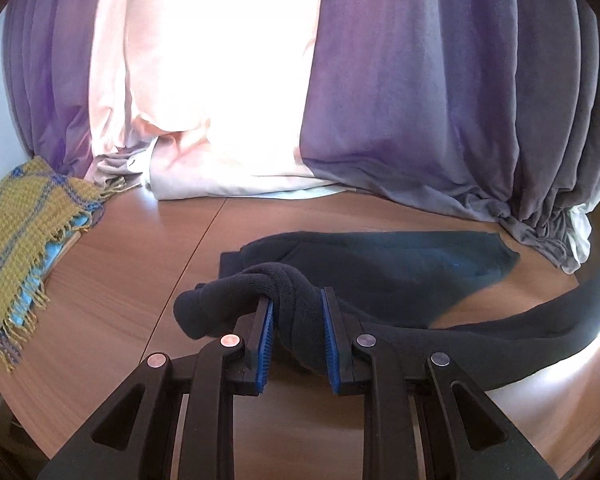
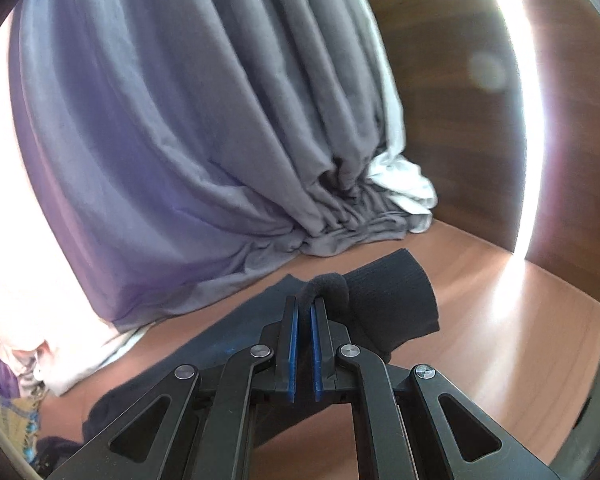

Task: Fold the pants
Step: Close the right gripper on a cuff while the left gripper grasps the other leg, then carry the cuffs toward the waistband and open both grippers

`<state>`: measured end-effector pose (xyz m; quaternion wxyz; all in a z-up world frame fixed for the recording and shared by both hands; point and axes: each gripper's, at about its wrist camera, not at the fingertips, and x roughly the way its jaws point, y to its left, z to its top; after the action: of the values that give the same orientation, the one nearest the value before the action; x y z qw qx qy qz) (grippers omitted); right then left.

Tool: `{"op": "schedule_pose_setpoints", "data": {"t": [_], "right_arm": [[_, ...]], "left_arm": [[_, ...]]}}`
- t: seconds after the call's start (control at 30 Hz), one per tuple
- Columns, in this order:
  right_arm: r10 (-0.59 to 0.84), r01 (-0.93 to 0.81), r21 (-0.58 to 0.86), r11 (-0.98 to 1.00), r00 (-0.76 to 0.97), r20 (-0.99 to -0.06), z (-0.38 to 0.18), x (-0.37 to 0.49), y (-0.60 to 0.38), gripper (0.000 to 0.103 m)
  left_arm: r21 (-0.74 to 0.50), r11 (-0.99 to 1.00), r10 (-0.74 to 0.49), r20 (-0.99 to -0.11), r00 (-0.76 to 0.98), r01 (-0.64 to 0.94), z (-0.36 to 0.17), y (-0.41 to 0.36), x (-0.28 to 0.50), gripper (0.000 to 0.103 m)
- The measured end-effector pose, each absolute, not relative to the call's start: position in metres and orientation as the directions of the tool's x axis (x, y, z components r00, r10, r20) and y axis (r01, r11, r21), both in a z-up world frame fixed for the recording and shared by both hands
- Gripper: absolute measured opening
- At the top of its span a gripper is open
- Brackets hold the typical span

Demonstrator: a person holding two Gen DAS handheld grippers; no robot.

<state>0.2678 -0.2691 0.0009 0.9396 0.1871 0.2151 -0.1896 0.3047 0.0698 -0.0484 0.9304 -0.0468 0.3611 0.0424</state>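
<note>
On the wooden table (image 1: 120, 288), left to right: a yellow-green scarf (image 1: 24, 240) at the far left edge, then the left gripper (image 1: 296, 312) clamped on a bunched roll of the dark pants (image 1: 400, 268), whose bulk lies flat just beyond its tips and trails off rightward. Right gripper (image 2: 305, 312), fingers nearly together, pinches a ribbed cuff (image 2: 392, 292) that sticks out past and to the right of its tips; purple curtain (image 2: 160, 140) hangs behind.

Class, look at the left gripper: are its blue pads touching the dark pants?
Touching. The left wrist view shows the left gripper clamped on a bunched roll of the pants, fabric pressed against both blue pads.
</note>
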Motion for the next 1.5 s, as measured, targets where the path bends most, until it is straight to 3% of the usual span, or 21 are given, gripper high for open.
{"op": "schedule_pose_setpoints", "data": {"t": [0.63, 1.5], "right_arm": [[-0.205, 0.387, 0.226, 0.894, 0.802, -0.56, -0.01, 0.41, -0.304, 0.006], [-0.187, 0.408, 0.164, 0.898, 0.692, -0.698, -0.111, 0.572, -0.307, 0.006]], "left_arm": [[-0.008, 0.969, 0.169, -0.705, 0.689, -0.246, -0.056, 0.043, 0.412, 0.023], [0.088, 0.949, 0.251, -0.789, 0.561, -0.302, -0.134, 0.047, 0.533, 0.023]]}}
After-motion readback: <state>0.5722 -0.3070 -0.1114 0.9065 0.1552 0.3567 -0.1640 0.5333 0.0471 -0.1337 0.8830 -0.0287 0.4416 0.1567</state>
